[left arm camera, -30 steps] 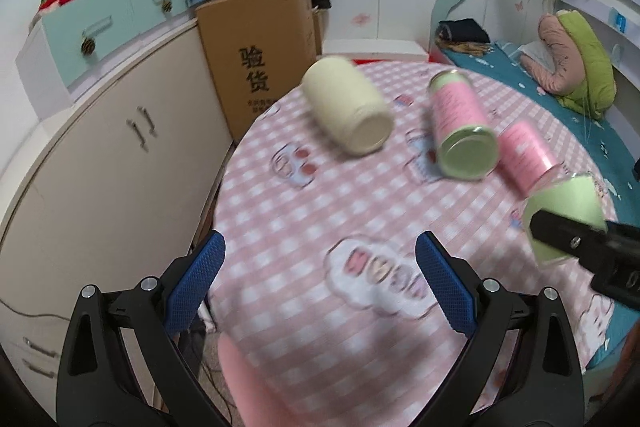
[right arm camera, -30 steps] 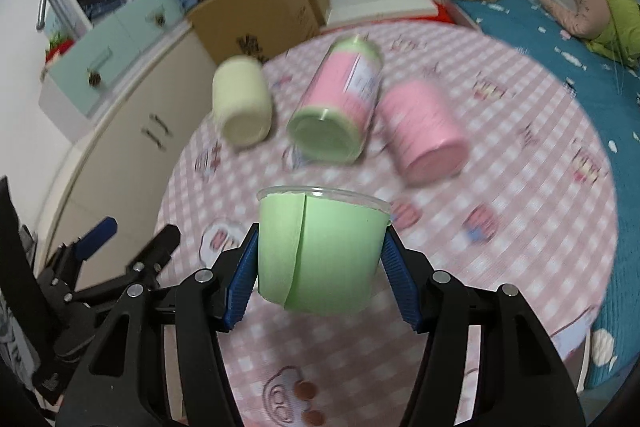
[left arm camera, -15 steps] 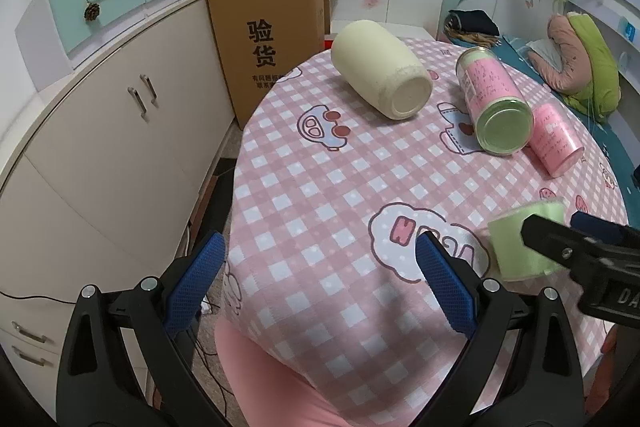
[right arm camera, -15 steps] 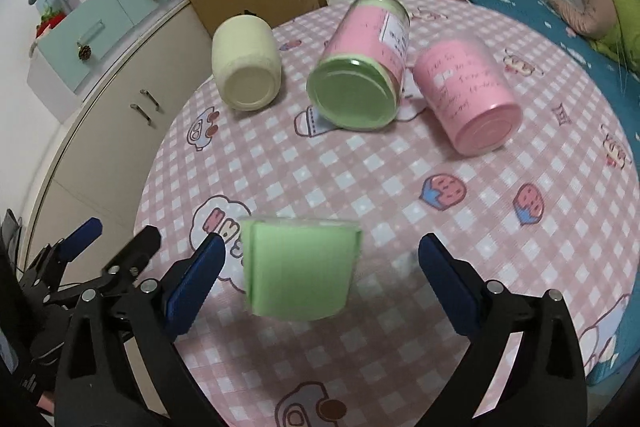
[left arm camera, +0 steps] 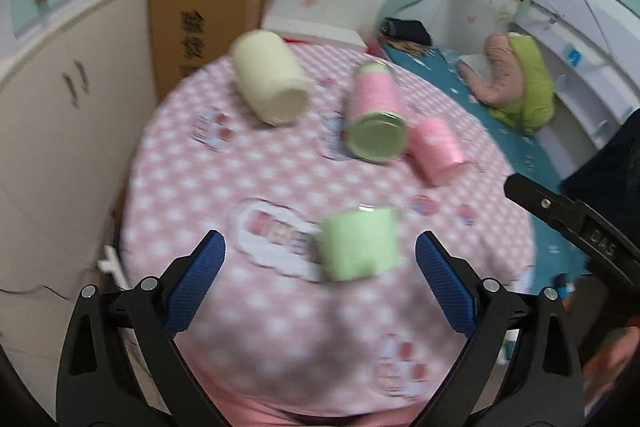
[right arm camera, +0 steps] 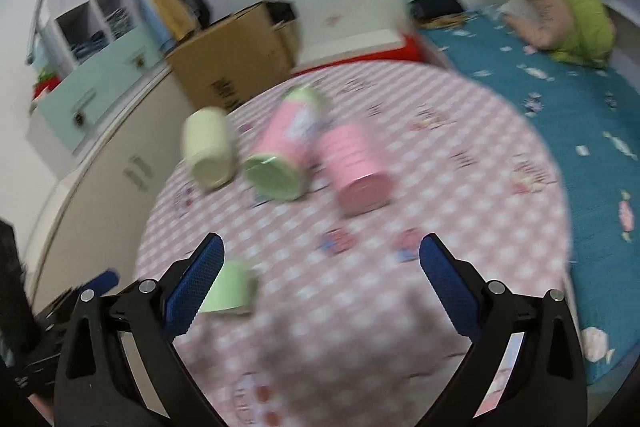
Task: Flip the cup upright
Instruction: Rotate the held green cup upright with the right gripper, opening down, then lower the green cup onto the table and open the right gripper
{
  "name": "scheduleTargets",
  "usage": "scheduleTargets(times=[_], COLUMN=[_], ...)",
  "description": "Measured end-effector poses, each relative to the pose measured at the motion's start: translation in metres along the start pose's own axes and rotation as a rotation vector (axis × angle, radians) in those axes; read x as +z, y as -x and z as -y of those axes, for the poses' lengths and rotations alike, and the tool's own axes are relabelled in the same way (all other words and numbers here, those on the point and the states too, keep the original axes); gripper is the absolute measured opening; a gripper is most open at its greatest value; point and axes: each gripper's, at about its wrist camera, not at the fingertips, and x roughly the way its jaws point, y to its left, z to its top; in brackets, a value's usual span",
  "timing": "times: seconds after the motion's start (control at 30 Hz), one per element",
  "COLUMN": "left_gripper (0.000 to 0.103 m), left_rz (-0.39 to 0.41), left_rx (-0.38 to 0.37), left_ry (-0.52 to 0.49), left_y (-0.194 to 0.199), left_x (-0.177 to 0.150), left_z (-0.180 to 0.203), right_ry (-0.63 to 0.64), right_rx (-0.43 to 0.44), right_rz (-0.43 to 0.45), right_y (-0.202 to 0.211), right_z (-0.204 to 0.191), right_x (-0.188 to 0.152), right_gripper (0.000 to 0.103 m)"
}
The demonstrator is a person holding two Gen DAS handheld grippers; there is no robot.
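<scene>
A light green cup (left arm camera: pixel 358 245) stands upright, mouth up, on the pink checked tablecloth (left arm camera: pixel 224 171) near the table's front edge. It also shows in the right wrist view (right arm camera: pixel 230 289), low at the left, partly behind one blue pad. My left gripper (left arm camera: pixel 320 283) is open and empty, just in front of the cup. My right gripper (right arm camera: pixel 320 283) is open and empty, to the right of the cup and apart from it. Both views are blurred by motion.
A cream jar (left arm camera: pixel 270 83), a pink jar with a green lid (left arm camera: pixel 374 115) and a pink cup (left arm camera: pixel 438 151) lie on their sides at the far part of the table. A cardboard box (left arm camera: pixel 204 19) and cabinets (left arm camera: pixel 60 99) stand left. A bed (right arm camera: pixel 560 99) is right.
My right gripper opened and let go of the green cup, which now stands on the table. The right gripper drew back and right. The left gripper swung toward the cup.
</scene>
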Motion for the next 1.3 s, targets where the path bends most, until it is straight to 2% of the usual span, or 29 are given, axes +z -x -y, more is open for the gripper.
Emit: scheduleTargets(times=[0.2, 0.4, 0.43, 0.47, 0.53, 0.67, 0.73, 0.83, 0.87, 1.0, 1.13, 1.23, 1.3], left_gripper=[0.096, 0.095, 0.090, 0.067, 0.065, 0.064, 0.065, 0.066, 0.066, 0.067, 0.066, 0.067, 0.074], left_rz=[-0.092, -0.125, -0.119, -0.114, -0.117, -0.073, -0.046, 0.044, 0.051, 0.046, -0.025, -0.017, -0.009], left_rx=[0.038, 0.094, 0.104, 0.116, 0.118, 0.161, 0.149, 0.170, 0.173, 0.167, 0.146, 0.164, 0.161], left_ry=[0.060, 0.113, 0.110, 0.105, 0.089, 0.012, -0.006, -0.046, -0.057, -0.061, -0.016, -0.004, 0.001], left_y=[-0.039, -0.069, -0.071, -0.073, -0.076, -0.075, -0.072, -0.062, -0.062, -0.069, -0.084, -0.084, -0.081], left_x=[0.001, 0.007, 0.007, 0.009, 0.012, 0.015, 0.018, 0.023, 0.025, 0.019, 0.010, 0.010, 0.013], left_z=[0.024, 0.028, 0.027, 0.028, 0.030, 0.044, 0.048, 0.057, 0.057, 0.056, 0.046, 0.042, 0.041], right_ry=[-0.040, -0.021, -0.016, -0.012, -0.004, 0.001, 0.006, -0.001, -0.002, 0.003, 0.013, 0.016, 0.020], right_rx=[-0.008, -0.003, -0.003, -0.003, -0.001, 0.011, 0.002, 0.007, 0.005, -0.003, -0.011, -0.013, -0.019], right_rz=[0.000, -0.034, -0.043, -0.050, -0.062, -0.062, -0.050, -0.043, -0.043, -0.049, -0.057, -0.058, -0.053], right_y=[-0.002, -0.021, -0.025, -0.028, -0.035, -0.039, -0.038, -0.037, -0.037, -0.036, -0.036, -0.034, -0.032], right_z=[0.039, 0.058, 0.059, 0.060, 0.061, 0.064, 0.064, 0.065, 0.065, 0.063, 0.061, 0.059, 0.058], right_x=[0.000, 0.001, 0.001, 0.001, 0.003, 0.007, 0.008, 0.010, 0.010, 0.008, 0.004, 0.002, 0.002], right_gripper=[0.095, 0.095, 0.095, 0.095, 0.095, 0.095, 0.095, 0.095, 0.095, 0.095, 0.095, 0.095, 0.095])
